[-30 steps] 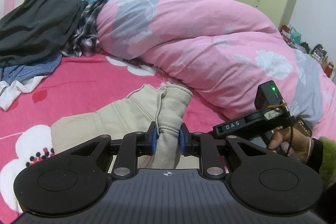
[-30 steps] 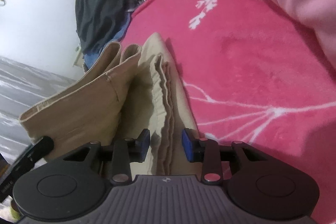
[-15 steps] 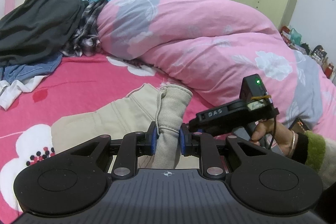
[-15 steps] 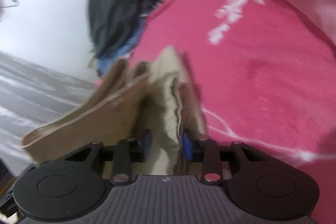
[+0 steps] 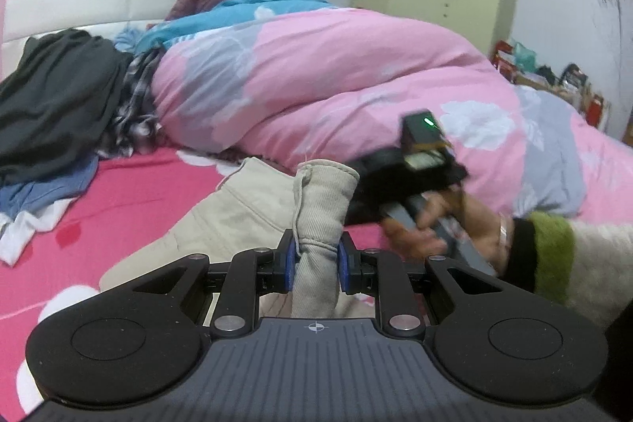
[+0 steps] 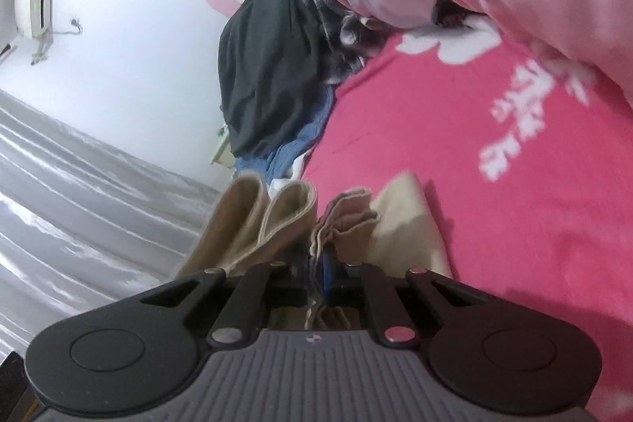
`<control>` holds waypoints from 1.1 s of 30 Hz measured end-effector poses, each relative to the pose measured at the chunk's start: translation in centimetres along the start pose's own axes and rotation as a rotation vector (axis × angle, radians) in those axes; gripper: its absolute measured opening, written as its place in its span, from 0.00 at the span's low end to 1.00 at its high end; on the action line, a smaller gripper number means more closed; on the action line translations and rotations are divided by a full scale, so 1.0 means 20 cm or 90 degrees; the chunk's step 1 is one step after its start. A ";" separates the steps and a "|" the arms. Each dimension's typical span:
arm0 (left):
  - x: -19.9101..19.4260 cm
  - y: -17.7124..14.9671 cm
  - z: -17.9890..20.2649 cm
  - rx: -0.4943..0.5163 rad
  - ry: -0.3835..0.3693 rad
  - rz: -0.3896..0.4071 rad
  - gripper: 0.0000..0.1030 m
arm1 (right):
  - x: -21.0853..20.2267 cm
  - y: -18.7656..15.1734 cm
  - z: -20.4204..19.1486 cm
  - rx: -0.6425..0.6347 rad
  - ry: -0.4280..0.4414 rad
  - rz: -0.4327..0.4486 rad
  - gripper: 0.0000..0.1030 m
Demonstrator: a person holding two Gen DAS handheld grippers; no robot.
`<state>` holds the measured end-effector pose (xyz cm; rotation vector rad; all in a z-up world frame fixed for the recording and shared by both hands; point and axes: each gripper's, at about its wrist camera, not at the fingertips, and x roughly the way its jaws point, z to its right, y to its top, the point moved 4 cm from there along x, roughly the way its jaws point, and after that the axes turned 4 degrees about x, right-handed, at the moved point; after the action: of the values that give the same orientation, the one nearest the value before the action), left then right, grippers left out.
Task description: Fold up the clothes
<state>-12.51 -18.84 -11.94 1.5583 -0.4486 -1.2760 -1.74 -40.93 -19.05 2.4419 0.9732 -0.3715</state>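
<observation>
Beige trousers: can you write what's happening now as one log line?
step: folding | left tongs: shut on beige trousers | right tongs: shut on stacked trouser edge | lying on: pink bedsheet

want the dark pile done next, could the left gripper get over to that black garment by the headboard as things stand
Probably not yet: the left gripper is shut on the beige trousers and would have to let go first. The pink sheet towards the black garment looks unobstructed.

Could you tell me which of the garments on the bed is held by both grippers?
The beige trousers; the left gripper and right gripper clamp them, while the dark pile lies untouched.
</observation>
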 end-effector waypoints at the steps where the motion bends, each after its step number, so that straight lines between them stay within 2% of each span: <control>1: 0.02 -0.01 0.00 -0.002 -0.002 -0.007 0.19 | 0.03 0.01 0.01 -0.005 -0.013 -0.006 0.07; 6: 0.12 -0.08 0.00 -0.027 -0.012 -0.044 0.19 | 0.09 -0.04 0.17 0.039 -0.053 -0.034 0.09; 8: 0.14 -0.08 0.03 -0.010 -0.010 -0.045 0.19 | 0.04 -0.04 0.19 0.068 -0.041 -0.029 0.19; 9: 0.14 -0.08 0.03 -0.007 -0.008 -0.044 0.19 | 0.02 -0.05 0.19 0.068 -0.041 -0.029 0.20; 12: 0.13 -0.06 0.01 -0.018 -0.003 -0.040 0.19 | -0.04 -0.08 0.17 0.042 -0.046 -0.042 0.27; 14: 0.12 -0.05 -0.01 -0.028 0.000 -0.037 0.19 | -0.08 -0.10 0.17 0.033 -0.041 -0.052 0.37; 17: 0.11 -0.04 -0.03 -0.038 0.006 -0.033 0.19 | -0.13 -0.15 0.16 0.025 -0.030 -0.063 0.48; 19: 0.10 -0.03 -0.04 -0.045 0.010 -0.030 0.19 | -0.15 -0.17 0.15 0.014 -0.030 -0.071 0.50; 22: 0.09 -0.02 -0.06 -0.056 0.016 -0.027 0.19 | -0.17 -0.21 0.14 -0.008 -0.039 -0.084 0.49; 25: 0.08 -0.01 -0.08 -0.066 0.022 -0.023 0.19 | -0.19 -0.23 0.14 -0.026 -0.053 -0.090 0.44; 27: 0.07 -0.02 -0.08 -0.065 0.022 -0.024 0.19 | -0.20 -0.23 0.13 -0.030 -0.069 -0.082 0.27; 28: 0.06 -0.02 -0.08 -0.065 0.021 -0.024 0.19 | -0.20 -0.23 0.13 -0.022 -0.076 -0.084 0.15; 29: 0.07 -0.02 -0.08 -0.066 0.021 -0.024 0.19 | -0.21 -0.23 0.13 -0.011 -0.079 -0.085 0.13; 33: 0.07 -0.01 -0.09 -0.070 0.020 -0.020 0.19 | -0.31 -0.23 0.10 0.099 0.039 -0.076 0.11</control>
<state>-10.56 -18.98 -12.97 1.4958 -0.3285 -1.2774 -9.52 -42.66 -19.62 2.5544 1.1590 -0.4303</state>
